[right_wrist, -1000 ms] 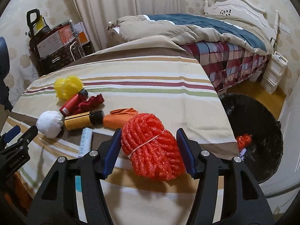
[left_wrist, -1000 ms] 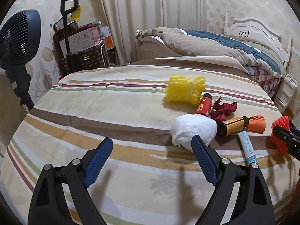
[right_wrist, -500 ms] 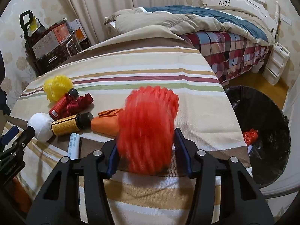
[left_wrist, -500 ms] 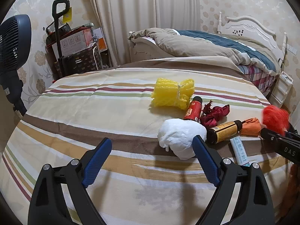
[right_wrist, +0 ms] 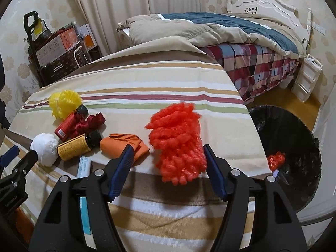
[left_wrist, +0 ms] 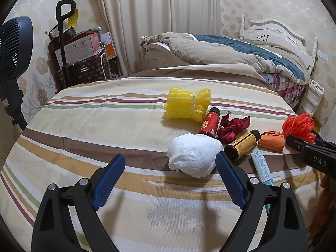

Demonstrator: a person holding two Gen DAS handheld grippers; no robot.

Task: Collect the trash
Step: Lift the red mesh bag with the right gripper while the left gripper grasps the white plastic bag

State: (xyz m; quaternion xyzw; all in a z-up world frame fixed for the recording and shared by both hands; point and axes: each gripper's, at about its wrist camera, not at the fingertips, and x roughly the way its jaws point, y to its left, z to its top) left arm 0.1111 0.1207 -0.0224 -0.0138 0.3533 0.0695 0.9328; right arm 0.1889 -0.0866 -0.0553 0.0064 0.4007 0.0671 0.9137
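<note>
Right gripper (right_wrist: 167, 163): jaws opening, a red foam-net bundle (right_wrist: 177, 140) between them, blurred, its right side at the right pad and a clear gap to the left pad; whether the pads press on it cannot be told. Left gripper (left_wrist: 170, 176): jaws wide, nothing between the pads; a white crumpled wad (left_wrist: 194, 154) lies just ahead, beside the right pad. Other litter on the surface: a yellow foam-net bundle (left_wrist: 188, 105) farthest back; a red bottle (left_wrist: 210, 122) touching it; a dark red crumpled wrapper (left_wrist: 232, 129) beside the red bottle; a brown bottle with yellow label (left_wrist: 242, 145) lying on its side next to the white wad; an orange folded piece (left_wrist: 271, 141) past the brown bottle's cap; a pale blue tube (left_wrist: 262, 168) nearest the viewer. Surface: a striped cloth (left_wrist: 105, 126) in cream, tan, brown, maroon and green bands, covering a table. Right of its edge, on the wooden floor, a black-lined bin (right_wrist: 294, 147) with a small red scrap (right_wrist: 276, 160) inside. Room: a bed with white headboard (right_wrist: 266, 4) and tan and blue quilt, cream curtains (left_wrist: 157, 21), floral wallpaper, a dark fan (left_wrist: 14, 48) at left, stacked boxes on a trolley (left_wrist: 79, 58).
</note>
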